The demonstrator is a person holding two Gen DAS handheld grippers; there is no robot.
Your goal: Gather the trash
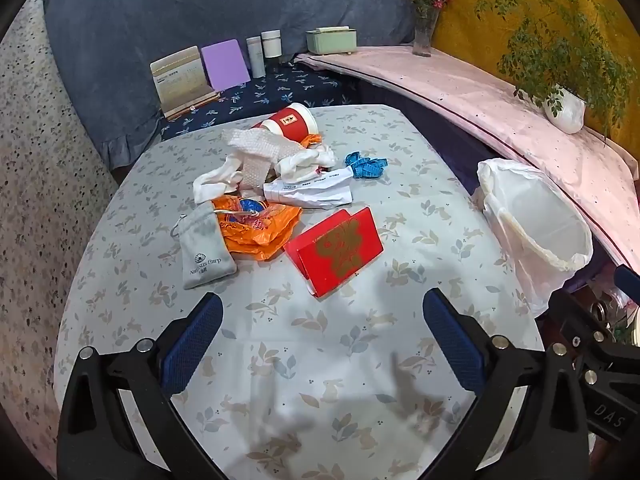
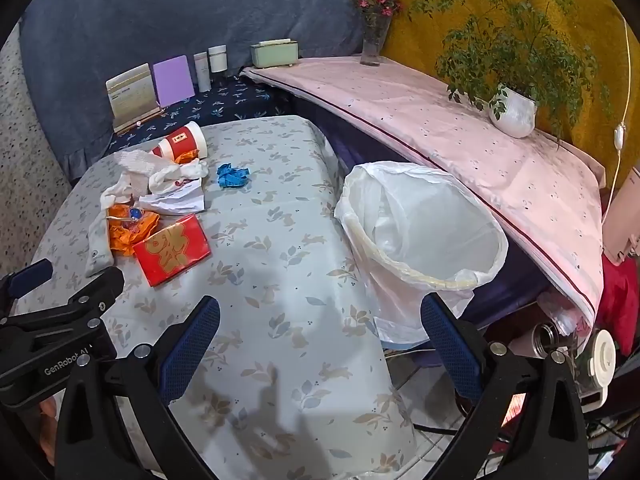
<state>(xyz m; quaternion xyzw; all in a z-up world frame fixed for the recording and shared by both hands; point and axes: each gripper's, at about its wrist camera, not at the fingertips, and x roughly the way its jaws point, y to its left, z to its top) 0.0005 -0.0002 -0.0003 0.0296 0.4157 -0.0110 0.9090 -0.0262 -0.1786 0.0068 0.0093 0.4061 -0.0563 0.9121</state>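
Observation:
Trash lies on the floral-covered table [image 1: 320, 360]: a red box [image 1: 334, 250] with a gold pattern, an orange plastic bag [image 1: 256, 226], a grey drawstring pouch [image 1: 204, 248], white crumpled paper [image 1: 310, 192], bubble wrap [image 1: 260, 152], a blue crumpled piece [image 1: 366, 166] and a red-and-white paper cup [image 1: 290, 122] on its side. A bin lined with a white bag [image 2: 424, 240] stands at the table's right edge. My left gripper [image 1: 322, 308] is open and empty, just in front of the red box. My right gripper [image 2: 320, 312] is open and empty, left of the bin.
A pink-covered ledge [image 2: 440, 120] runs along the right with a potted plant [image 2: 512, 108], a flower vase [image 2: 374, 46] and a green box [image 2: 274, 54]. A card stand, purple card and two bottles [image 1: 264, 52] stand at the back. Clutter lies on the floor at lower right.

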